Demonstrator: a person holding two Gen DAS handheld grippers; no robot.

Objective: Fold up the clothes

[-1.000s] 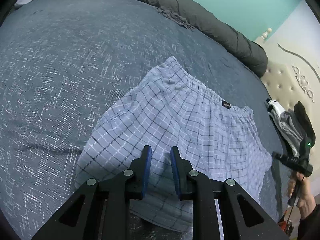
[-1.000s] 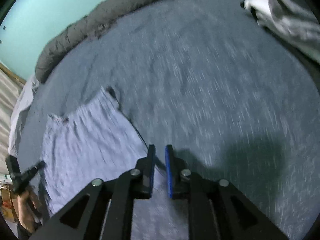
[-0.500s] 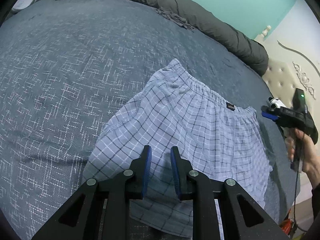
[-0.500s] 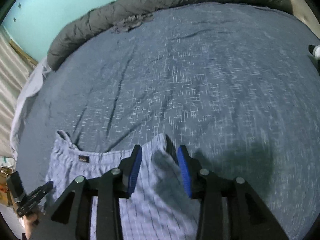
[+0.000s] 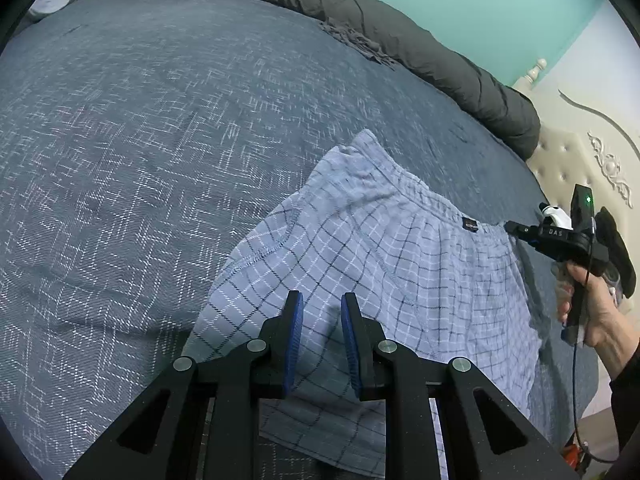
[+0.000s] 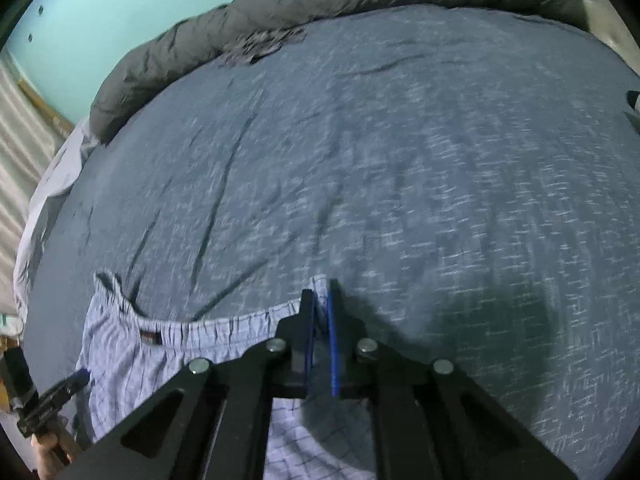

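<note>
On a dark blue bedspread (image 5: 160,152), pale blue checked boxer shorts (image 5: 380,264) lie spread flat, waistband toward the rolled grey duvet (image 5: 400,36). The right gripper (image 6: 320,312), open over the waistband corner half a second ago, has now clamped onto it, apparently bunching the fabric. The left gripper (image 5: 320,320) has not moved, its jaws slightly apart above a leg hem, gripping nothing.
</note>
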